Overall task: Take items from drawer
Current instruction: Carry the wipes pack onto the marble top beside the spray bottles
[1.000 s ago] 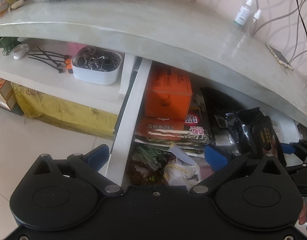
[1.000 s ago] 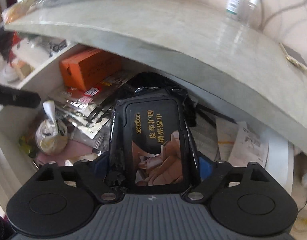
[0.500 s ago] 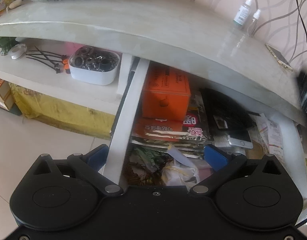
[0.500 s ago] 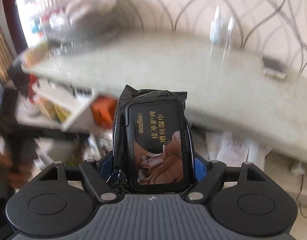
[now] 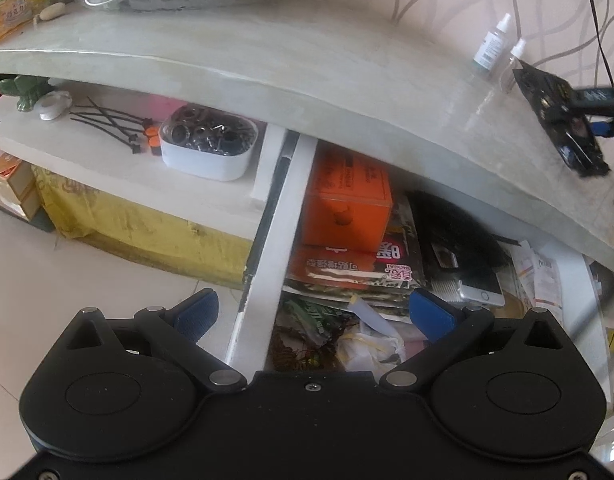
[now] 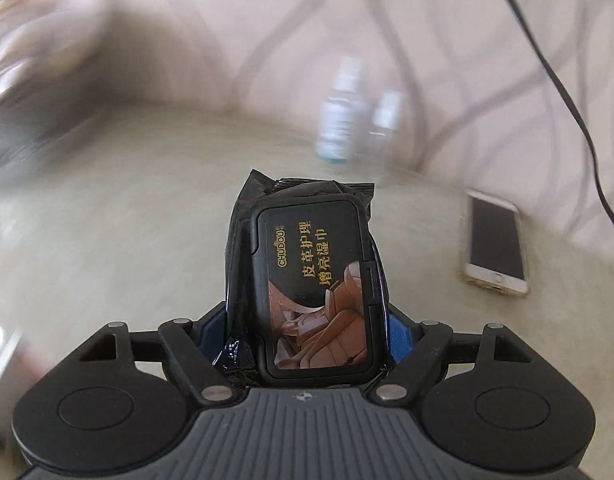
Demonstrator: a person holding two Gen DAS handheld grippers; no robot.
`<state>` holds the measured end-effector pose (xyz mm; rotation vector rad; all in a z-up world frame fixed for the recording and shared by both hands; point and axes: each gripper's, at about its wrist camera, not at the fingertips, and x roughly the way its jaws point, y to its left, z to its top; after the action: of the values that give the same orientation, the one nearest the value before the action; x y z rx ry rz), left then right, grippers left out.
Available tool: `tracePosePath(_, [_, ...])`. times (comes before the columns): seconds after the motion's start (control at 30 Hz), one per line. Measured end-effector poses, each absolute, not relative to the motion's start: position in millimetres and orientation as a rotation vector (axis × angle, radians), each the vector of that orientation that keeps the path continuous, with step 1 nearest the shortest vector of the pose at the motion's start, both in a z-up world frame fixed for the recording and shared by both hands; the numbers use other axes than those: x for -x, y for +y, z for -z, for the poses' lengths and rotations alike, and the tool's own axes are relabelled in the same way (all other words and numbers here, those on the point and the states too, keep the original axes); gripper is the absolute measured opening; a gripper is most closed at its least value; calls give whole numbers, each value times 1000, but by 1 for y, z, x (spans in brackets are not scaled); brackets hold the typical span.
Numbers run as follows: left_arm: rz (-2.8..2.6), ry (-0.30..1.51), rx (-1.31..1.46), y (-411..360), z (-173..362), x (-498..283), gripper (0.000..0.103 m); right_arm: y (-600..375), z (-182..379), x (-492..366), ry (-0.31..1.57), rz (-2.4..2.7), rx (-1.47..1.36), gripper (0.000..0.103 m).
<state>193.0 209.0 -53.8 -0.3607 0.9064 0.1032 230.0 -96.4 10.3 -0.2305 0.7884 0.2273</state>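
Two grippers show: your right gripper (image 6: 307,332) pinches the black wipes pack (image 6: 307,276) above the marble countertop (image 6: 127,220), left of the phone (image 6: 495,244) lying there. Below that countertop, your left gripper (image 5: 315,312) hangs spread and empty over the open drawer (image 5: 267,256).

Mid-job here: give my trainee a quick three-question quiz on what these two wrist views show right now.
1. True or false: the right claw is clamped on the black wipes pack.
2. What lies on the countertop right of the pack: A) scissors, B) a phone, C) a mug?
3. Fill in: the left claw holds ____ and hangs over the open drawer, where an orange box sits at the back.

Key
1. True; the pack sits between its pads.
2. B, the phone, near two small bottles.
3. Nothing.
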Motion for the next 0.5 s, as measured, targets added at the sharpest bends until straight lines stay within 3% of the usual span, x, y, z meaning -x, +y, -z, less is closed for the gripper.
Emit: tracePosePath(0.5, [-98,914,365,211,56,-193,103,-125,15,-318,811,-1,-67,82])
